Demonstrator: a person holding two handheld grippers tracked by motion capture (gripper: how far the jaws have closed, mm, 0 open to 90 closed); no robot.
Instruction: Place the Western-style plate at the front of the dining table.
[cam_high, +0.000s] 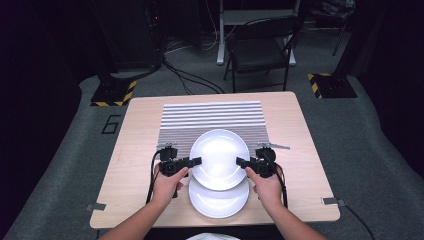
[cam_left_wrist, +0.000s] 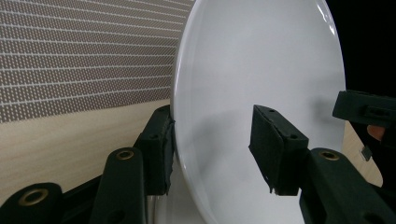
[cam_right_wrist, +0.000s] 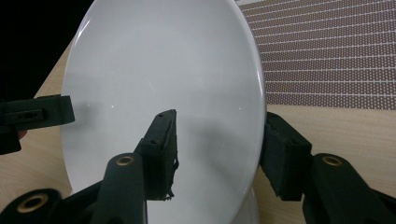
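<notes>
Two white plates lie near the table's front. The upper plate (cam_high: 220, 150) overlaps the far edge of the lower plate (cam_high: 218, 204). My left gripper (cam_high: 196, 161) is shut on the upper plate's left rim, and my right gripper (cam_high: 241, 161) on its right rim. In the left gripper view the rim of the upper plate (cam_left_wrist: 261, 60) runs between the jaws of the left gripper (cam_left_wrist: 215, 140), one pad under it and one over its face. The right gripper view shows the same hold by the right gripper (cam_right_wrist: 219, 149) on the upper plate (cam_right_wrist: 159, 60).
A grey striped mat (cam_high: 212, 116) covers the far middle of the wooden table (cam_high: 135, 150), partly under the upper plate. Beyond the table stand a dark folding chair (cam_high: 260, 50), floor cables and stand bases with yellow and black tape (cam_high: 112, 95).
</notes>
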